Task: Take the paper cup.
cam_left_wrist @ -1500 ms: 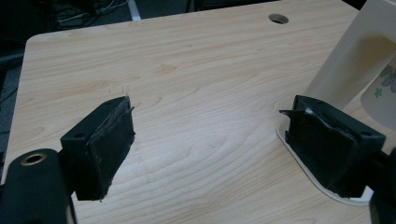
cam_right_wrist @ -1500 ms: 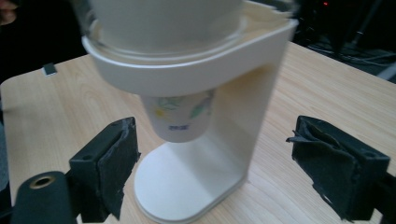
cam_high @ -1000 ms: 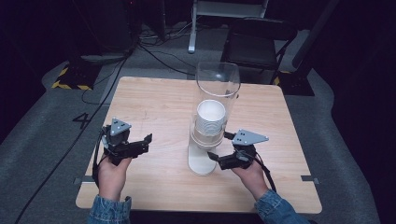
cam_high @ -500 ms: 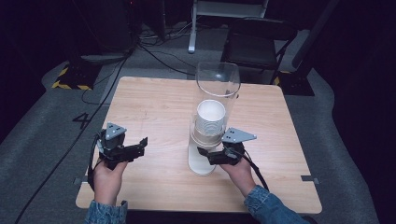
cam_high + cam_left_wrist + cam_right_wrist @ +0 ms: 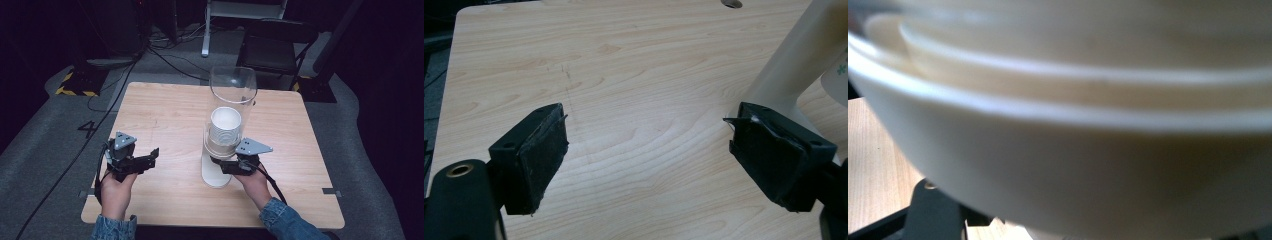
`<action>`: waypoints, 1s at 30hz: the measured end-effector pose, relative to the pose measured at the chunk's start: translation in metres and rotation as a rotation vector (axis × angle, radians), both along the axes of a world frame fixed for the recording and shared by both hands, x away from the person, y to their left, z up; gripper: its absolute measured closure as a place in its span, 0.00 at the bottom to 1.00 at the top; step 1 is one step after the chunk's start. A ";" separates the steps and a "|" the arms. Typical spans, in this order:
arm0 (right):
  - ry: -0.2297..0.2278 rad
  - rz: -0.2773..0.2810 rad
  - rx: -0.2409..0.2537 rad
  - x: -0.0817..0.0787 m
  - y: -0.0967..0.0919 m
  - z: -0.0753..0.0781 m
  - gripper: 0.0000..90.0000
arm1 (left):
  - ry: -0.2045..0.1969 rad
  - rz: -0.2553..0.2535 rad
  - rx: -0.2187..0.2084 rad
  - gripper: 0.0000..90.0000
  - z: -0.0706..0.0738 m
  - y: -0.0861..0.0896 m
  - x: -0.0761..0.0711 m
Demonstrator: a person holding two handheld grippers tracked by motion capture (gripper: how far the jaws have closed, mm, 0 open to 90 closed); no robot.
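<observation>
A clear tube on a white stand holds a stack of white paper cups at the middle of the wooden table. My right gripper reaches in from the right at the bottom of the stack, just under the tube, its jaws on either side of the lowest cup. In the right gripper view the cups' rims are very close and blurred, with one dark finger spread wide at lower left. My left gripper is open over bare wood, left of the stand.
A black chair and cables lie on the floor beyond the table's far edge. A small hole is in the tabletop at the far side. Bare wood stretches to the left of and behind the dispenser.
My right gripper has moved left and in under the tube to the bottom cup. The left gripper has drifted slightly towards the near left.
</observation>
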State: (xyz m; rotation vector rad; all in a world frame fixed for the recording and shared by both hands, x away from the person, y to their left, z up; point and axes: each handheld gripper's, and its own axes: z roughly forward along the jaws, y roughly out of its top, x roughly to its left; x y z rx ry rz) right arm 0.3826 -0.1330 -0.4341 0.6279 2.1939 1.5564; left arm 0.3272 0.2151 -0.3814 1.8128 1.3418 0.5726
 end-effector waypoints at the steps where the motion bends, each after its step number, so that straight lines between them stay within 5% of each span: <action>1: -0.007 0.001 0.002 0.000 0.000 -0.001 0.35 | 0.001 -0.001 0.001 0.17 0.000 0.000 0.000; 30: -0.110 0.032 0.018 0.005 -0.008 -0.013 0.36 | 0.014 -0.006 0.008 0.17 -0.003 -0.003 0.001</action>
